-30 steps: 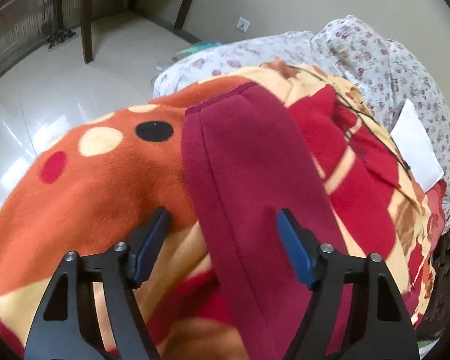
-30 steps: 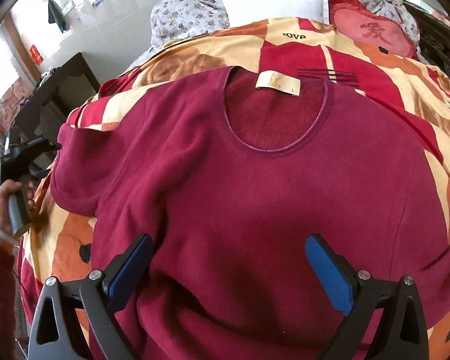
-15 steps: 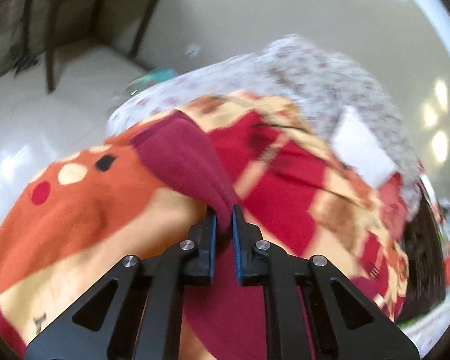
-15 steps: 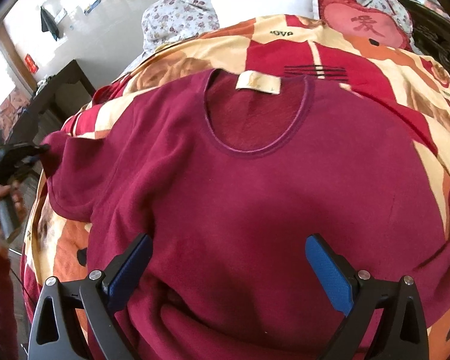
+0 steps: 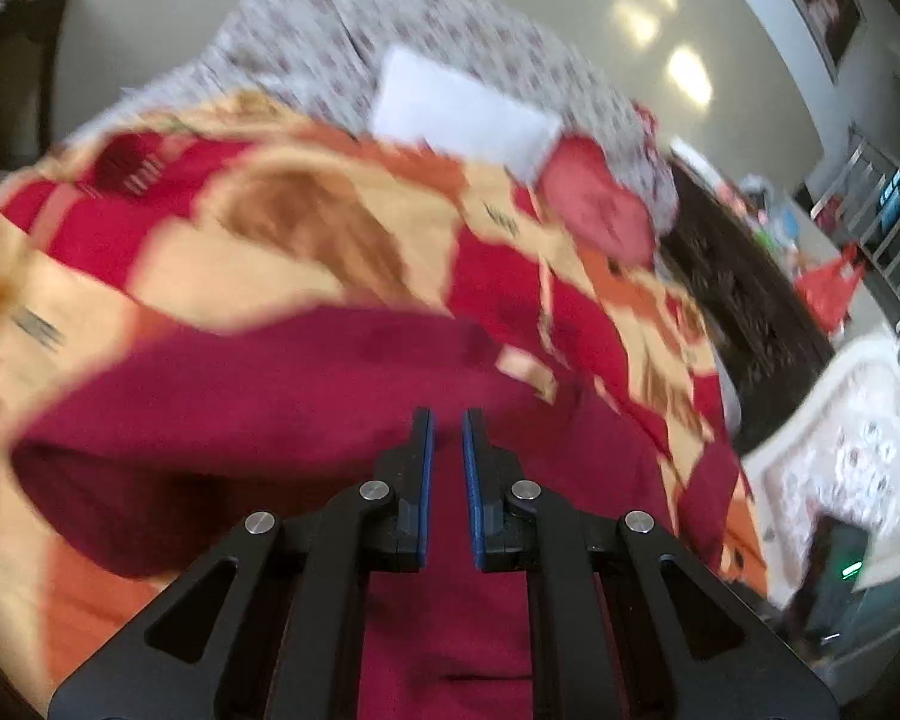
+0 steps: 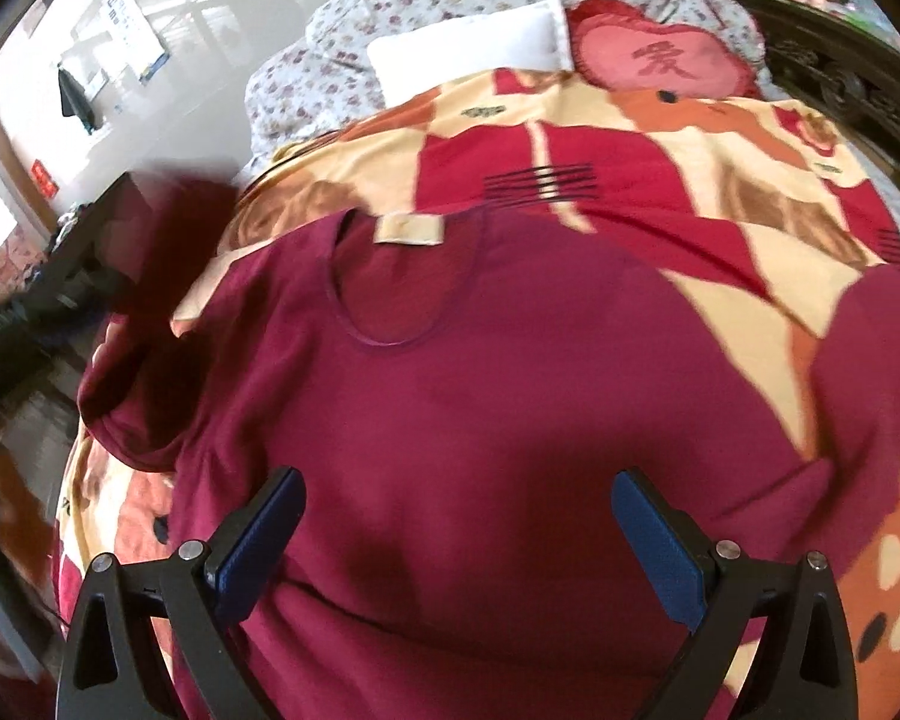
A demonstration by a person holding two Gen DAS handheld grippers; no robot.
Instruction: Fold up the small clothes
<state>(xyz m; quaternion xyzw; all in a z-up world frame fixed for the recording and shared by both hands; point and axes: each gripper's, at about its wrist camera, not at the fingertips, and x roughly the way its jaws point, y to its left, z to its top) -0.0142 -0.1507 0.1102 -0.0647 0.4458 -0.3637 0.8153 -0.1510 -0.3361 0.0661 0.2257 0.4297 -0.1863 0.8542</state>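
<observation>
Since a second ago: left gripper (image 5: 447, 426) now clamped, apparently on the sweater (image 6: 480, 420) sleeve, lifted across the blanket (image 6: 690, 192); right gripper (image 6: 456, 504) wide, empty.

Patterned blanket (image 6: 630, 192), white pillow (image 6: 468, 54), heart cushion (image 6: 660, 60), floral quilt (image 5: 450, 42).
</observation>
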